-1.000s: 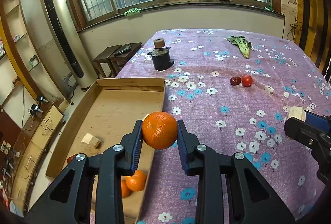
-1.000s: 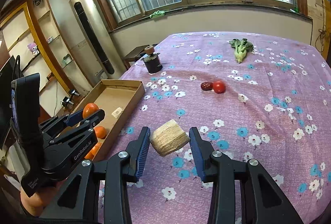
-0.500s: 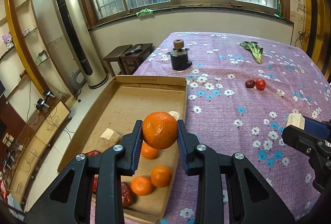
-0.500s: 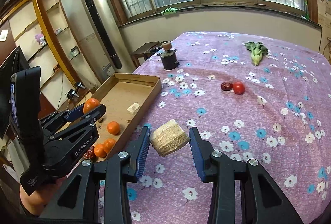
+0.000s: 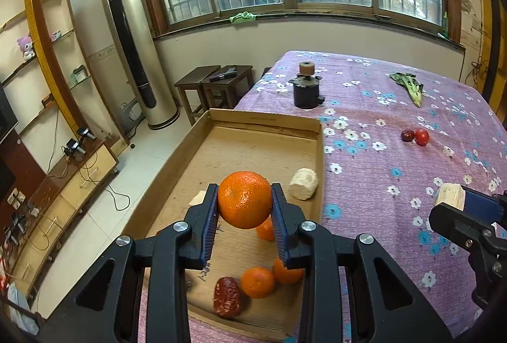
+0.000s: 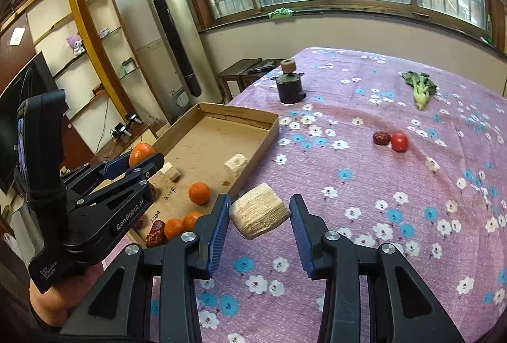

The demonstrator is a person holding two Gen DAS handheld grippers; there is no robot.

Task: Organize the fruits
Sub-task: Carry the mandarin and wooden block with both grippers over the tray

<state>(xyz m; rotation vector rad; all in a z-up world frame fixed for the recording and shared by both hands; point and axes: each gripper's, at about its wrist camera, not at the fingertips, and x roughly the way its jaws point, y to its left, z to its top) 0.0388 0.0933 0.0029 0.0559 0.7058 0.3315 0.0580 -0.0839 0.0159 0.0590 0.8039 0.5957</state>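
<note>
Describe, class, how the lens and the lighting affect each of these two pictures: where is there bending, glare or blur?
Left wrist view: window frames bow outward, corners vignette black, daylight washes the panes; the orange in the left gripper is sharp. Right wrist view: same barrel bending; table edge curves; the pale chunk in the right gripper is crisp, lit softly from the windows.

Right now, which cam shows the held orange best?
Left wrist: the orange sits centre frame, clamped in the left gripper, unobstructed. The right wrist view shows only its top, far left, behind that gripper's fingers.
</note>
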